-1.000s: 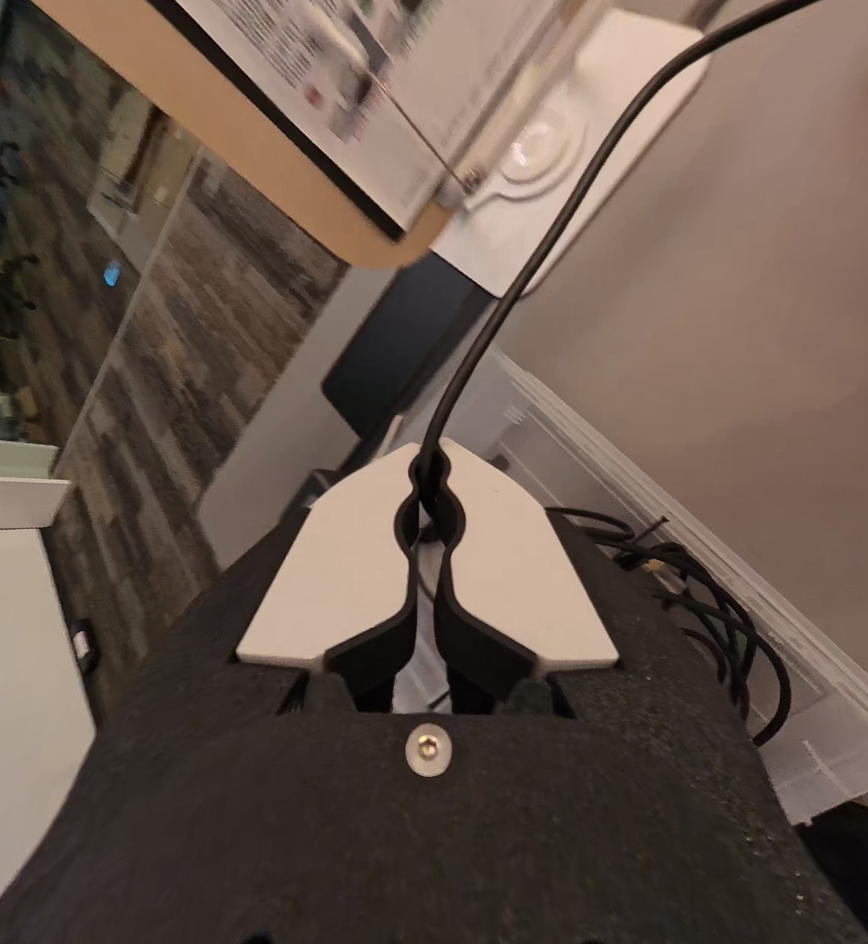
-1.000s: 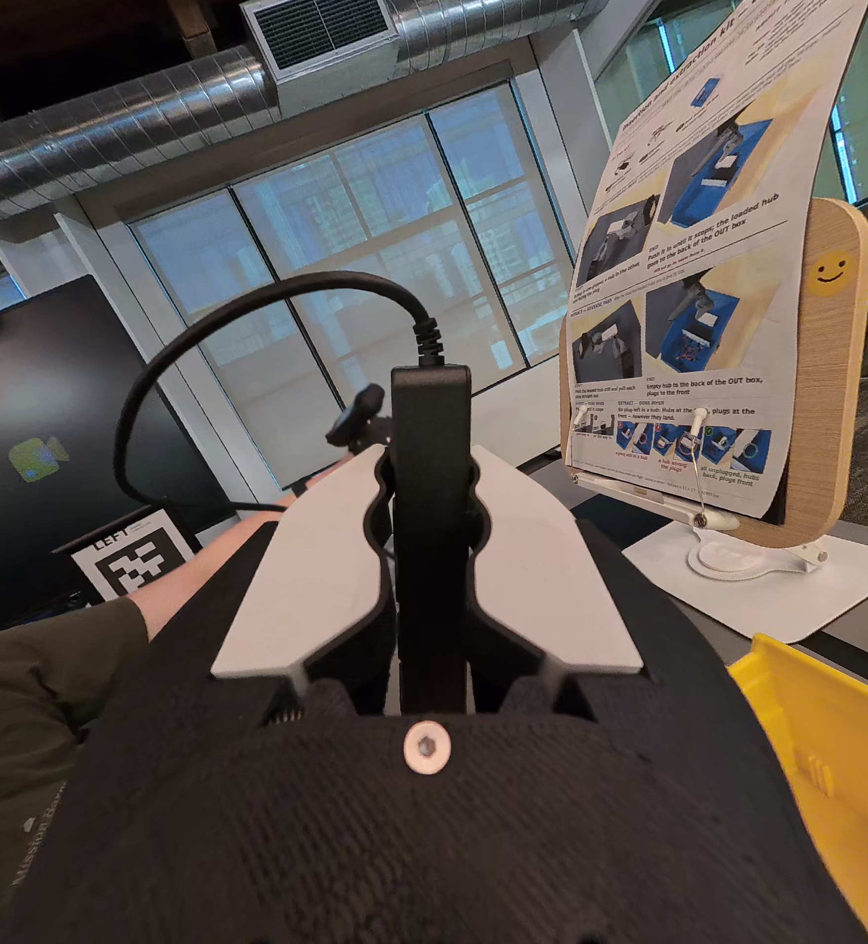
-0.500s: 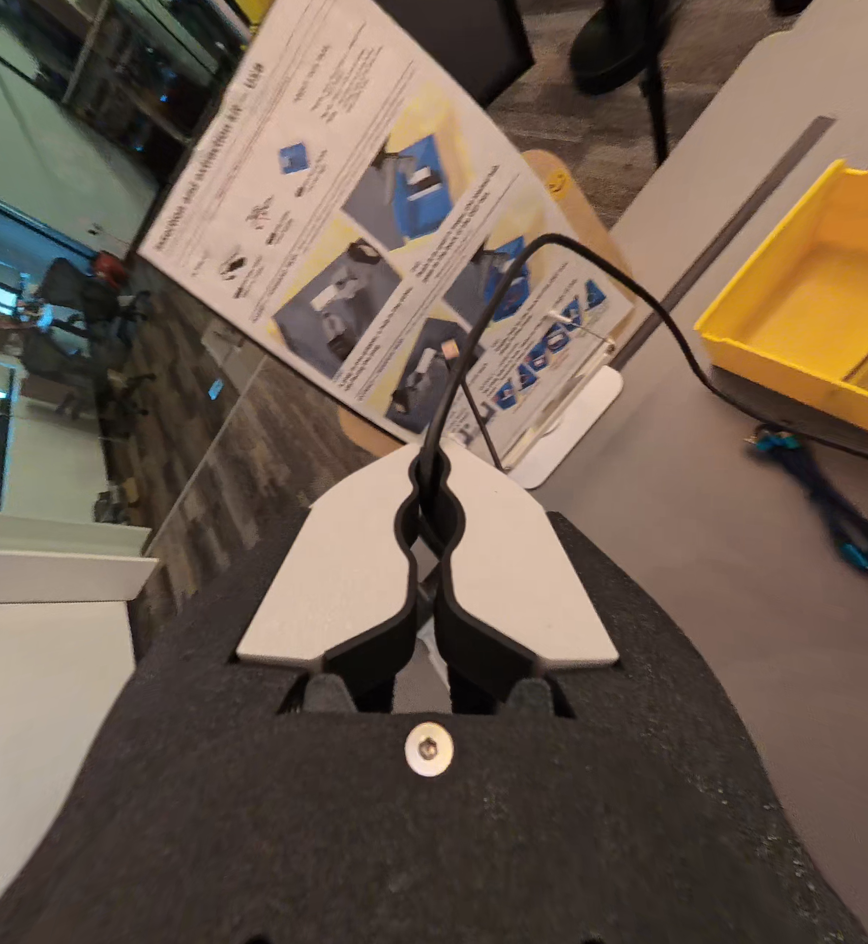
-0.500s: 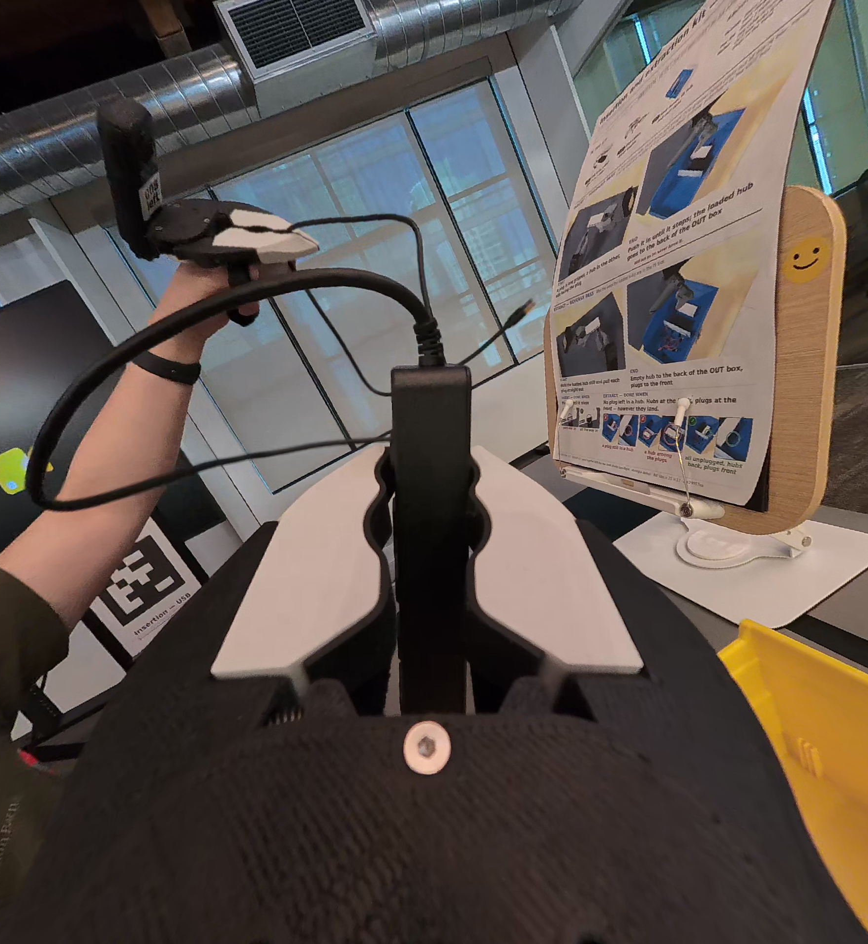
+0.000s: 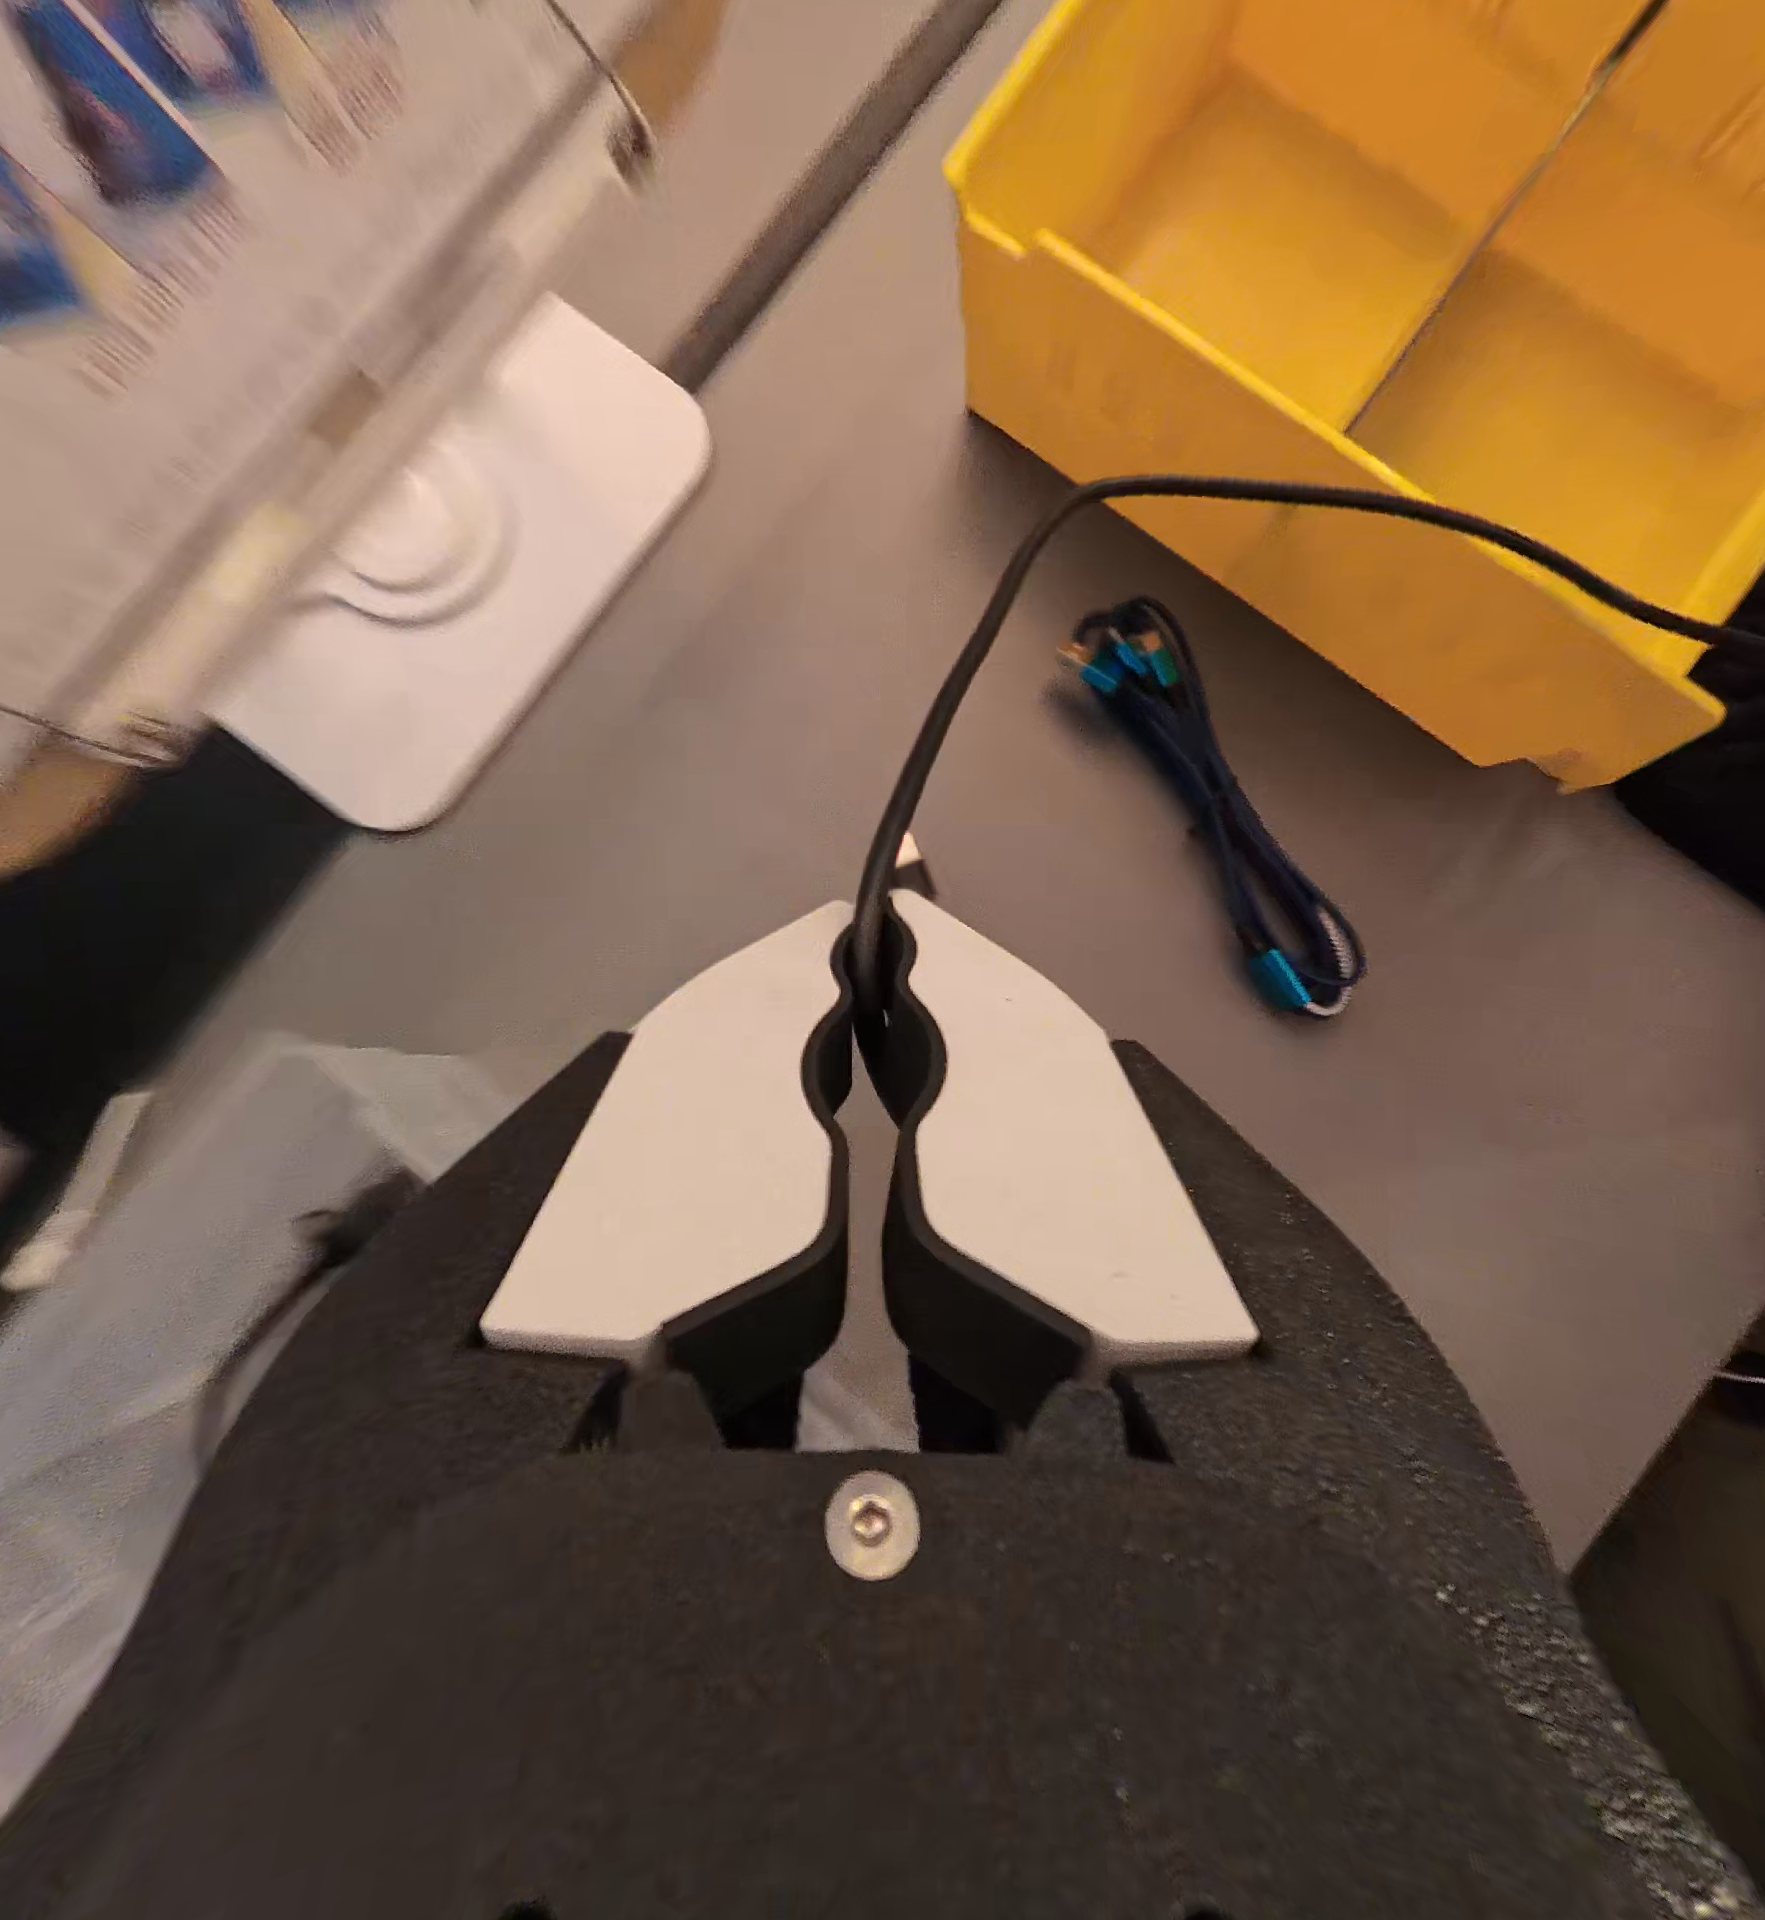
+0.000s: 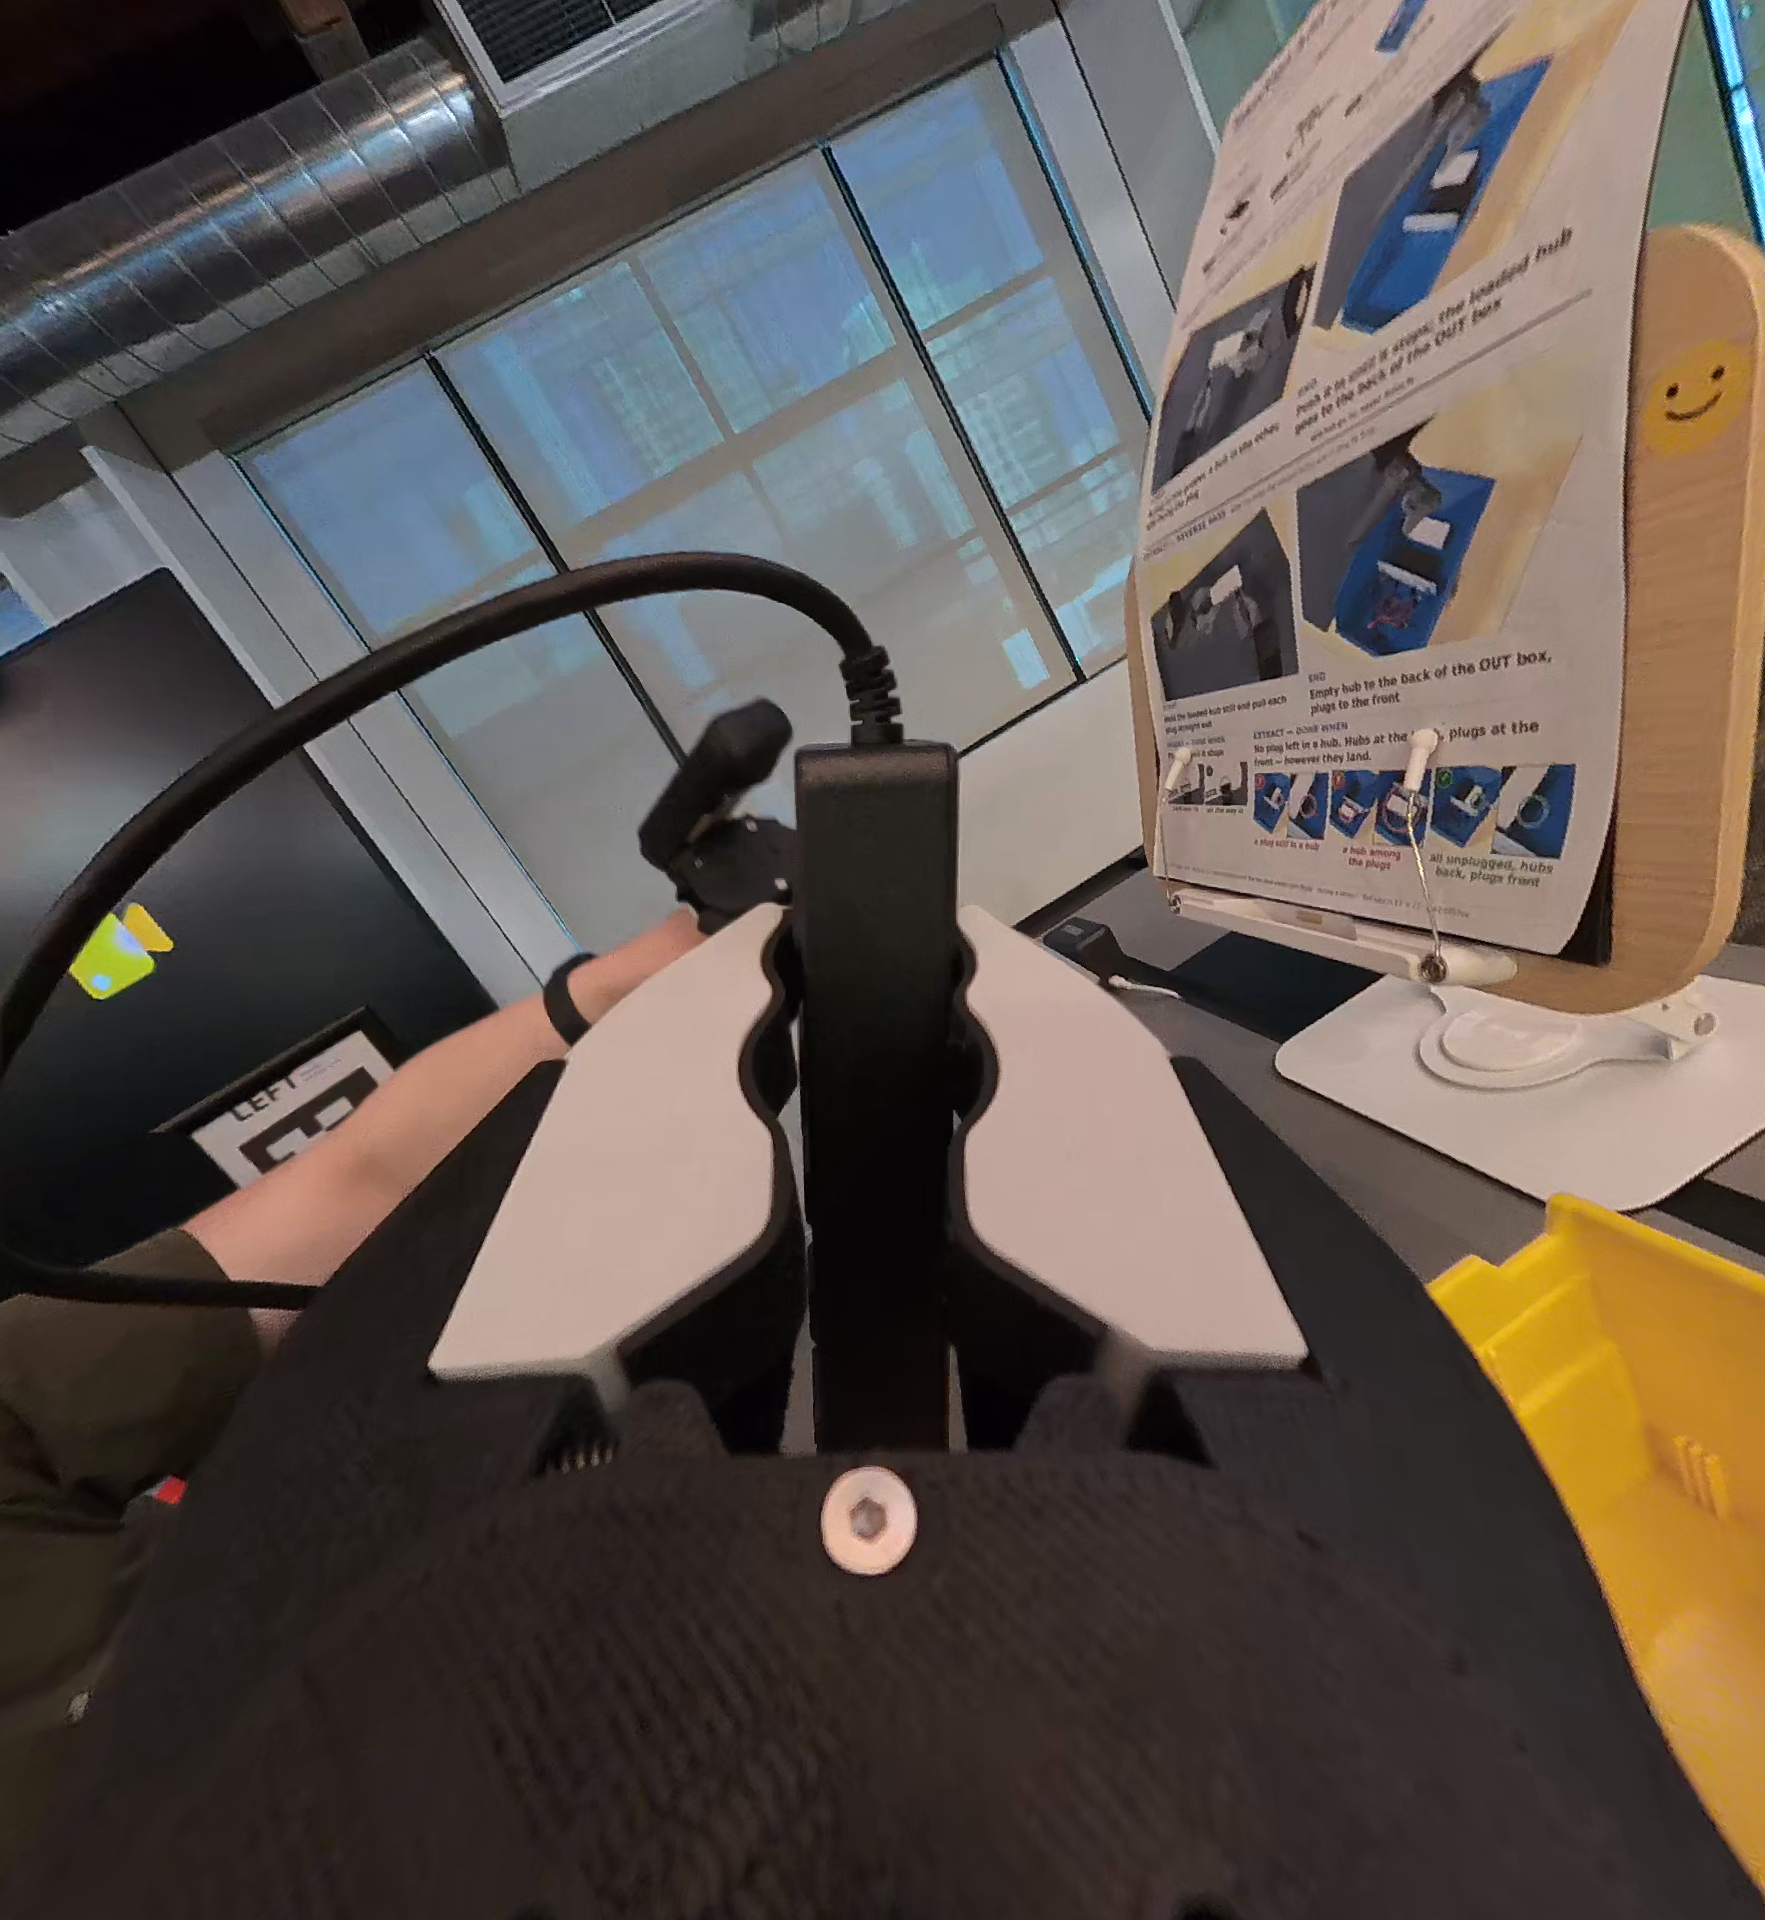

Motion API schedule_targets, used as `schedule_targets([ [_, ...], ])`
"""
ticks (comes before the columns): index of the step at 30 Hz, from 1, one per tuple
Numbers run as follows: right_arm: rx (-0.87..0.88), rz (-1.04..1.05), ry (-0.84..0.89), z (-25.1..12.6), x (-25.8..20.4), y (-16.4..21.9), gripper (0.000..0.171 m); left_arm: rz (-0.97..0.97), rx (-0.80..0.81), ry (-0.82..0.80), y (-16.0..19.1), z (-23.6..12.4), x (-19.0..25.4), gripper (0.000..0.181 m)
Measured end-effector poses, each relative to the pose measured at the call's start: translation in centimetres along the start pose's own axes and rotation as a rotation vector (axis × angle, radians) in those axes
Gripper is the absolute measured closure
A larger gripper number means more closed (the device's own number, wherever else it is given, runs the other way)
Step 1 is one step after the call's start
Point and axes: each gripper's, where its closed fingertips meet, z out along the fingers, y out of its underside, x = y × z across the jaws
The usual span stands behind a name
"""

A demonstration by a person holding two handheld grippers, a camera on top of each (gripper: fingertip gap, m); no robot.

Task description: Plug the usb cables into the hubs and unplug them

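Grey table (image 5: 649, 852) is carrying a yellow bin (image 5: 1273, 499) and a printed instruction sheet (image 6: 1377, 520). Left gripper (image 5: 873, 925) is pinching a black cable (image 5: 961, 665); right gripper (image 6: 873, 935) is clamping an upright black hub (image 6: 876, 1039).

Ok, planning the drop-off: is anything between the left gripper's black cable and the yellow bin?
Nothing visible blocks it. The left gripper, shut on the black cable, faces bare table; only a coiled blue cable lies flat short of the yellow bin.
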Motion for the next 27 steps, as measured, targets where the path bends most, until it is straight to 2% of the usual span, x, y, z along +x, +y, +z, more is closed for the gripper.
schedule_targets([
  [3,-0.042,0.016,0.022,1.2,0.6,1.1,0.145,-0.068,0.031,0.085,2.2,3.3,0.8,0.181],
  [5,-0.075,0.025,0.033,2.3,0.8,2.1,0.145,-0.079,0.029,0.082,3.5,4.8,0.7,0.181],
  [6,-0.092,0.029,0.037,2.9,0.8,2.6,0.146,-0.081,0.013,0.098,4.1,5.4,0.8,0.176],
  [7,-0.112,0.032,0.037,3.5,0.6,3.1,0.145,-0.083,-0.017,0.128,4.9,5.8,1.0,0.160],
  [9,-0.153,0.023,0.025,4.8,0.0,4.2,0.145,-0.076,-0.062,0.138,6.0,5.8,0.7,0.143],
  [10,-0.173,0.013,0.024,5.4,-0.3,4.7,0.145,-0.067,-0.058,0.115,6.2,5.6,0.1,0.139],
  [12,-0.210,-0.014,0.024,6.4,-1.1,5.6,0.145,-0.060,0.005,0.063,5.9,4.2,-1.1,0.142],
  [15,-0.271,-0.039,0.045,7.5,-1.6,7.0,0.145,-0.079,0.139,-0.001,5.4,0.9,-2.2,0.147],
  [17,-0.316,-0.061,0.098,8.1,-1.1,8.1,0.145,-0.045,0.182,-0.103,6.2,-1.3,-2.2,0.146],
  [19,-0.381,-0.084,0.182,8.4,0.3,9.4,0.145,-0.011,0.183,-0.113,7.5,-2.4,0.6,0.137],
  [22,-0.460,-0.070,0.268,8.7,2.6,11.4,0.146,0.039,0.262,-0.035,7.9,-3.6,6.9,0.140],
  [27,-0.506,0.075,0.232,9.6,3.5,13.9,0.146,0.171,0.426,0.005,5.8,-4.2,15.0,0.147],
])
